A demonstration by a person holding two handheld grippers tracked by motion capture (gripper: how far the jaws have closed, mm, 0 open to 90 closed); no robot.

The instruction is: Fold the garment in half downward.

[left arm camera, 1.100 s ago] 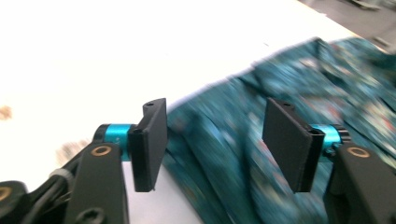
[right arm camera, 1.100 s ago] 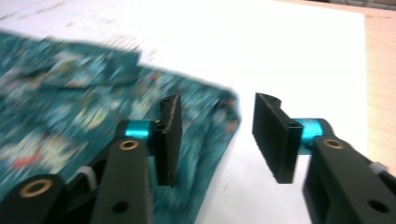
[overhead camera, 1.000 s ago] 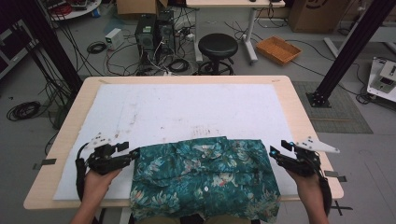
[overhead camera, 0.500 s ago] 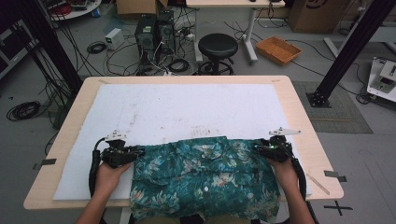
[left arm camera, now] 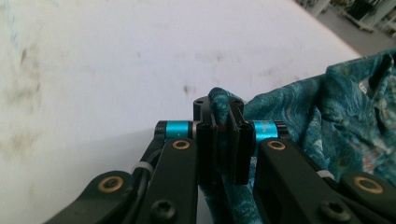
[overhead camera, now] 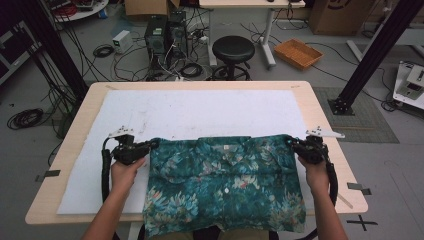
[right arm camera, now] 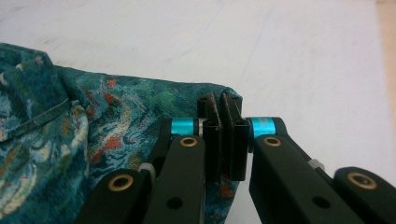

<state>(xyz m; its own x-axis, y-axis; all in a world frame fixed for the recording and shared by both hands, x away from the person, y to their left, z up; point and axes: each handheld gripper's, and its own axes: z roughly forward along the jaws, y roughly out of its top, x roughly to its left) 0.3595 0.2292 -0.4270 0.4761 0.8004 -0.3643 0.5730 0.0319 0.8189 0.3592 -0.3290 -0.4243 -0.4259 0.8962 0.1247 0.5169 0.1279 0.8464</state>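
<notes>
Wooden table (overhead camera: 325,135) carries a white mat (overhead camera: 200,112) over most of its top; the teal floral shirt (overhead camera: 225,185) lies face up on the mat's near half, roughly 6 o'clock from the table centre, collar at 12 o'clock and hem hanging over the near edge at 6 o'clock; judged from this, the pick-up stage is done, both top corners are pinched and the cloth between them is drawn fairly taut; what is left looks like the lift, spread or fold itself, not started, shirt body flat with some wrinkles and the lower part untouched; person's forearms come in from 6 o'clock, splayed apart, left hand (overhead camera: 125,172) at about 8 o'clock of the shirt, right hand (overhead camera: 314,175) at about 4 o'clock, wrists low and close to the mat; left gripper (overhead camera: 150,146) points toward 3 o'clock at the shirt's left shoulder corner, right gripper (overhead camera: 291,143) points toward 9 o'clock at the right shoulder corner, both near level with the table; jaws of each have just been closing with cloth between them; in the left gripper view the left gripper (left arm camera: 223,140) is clamped, pads nearly together with a fold of teal fabric poking out above them; in the right gripper view the right gripper (right arm camera: 223,140) is likewise pressed together on the shirt edge, a thin layer of cloth in the slit, bare mat (right arm camera: 303,56) beyond at 12 o'clock.
</notes>
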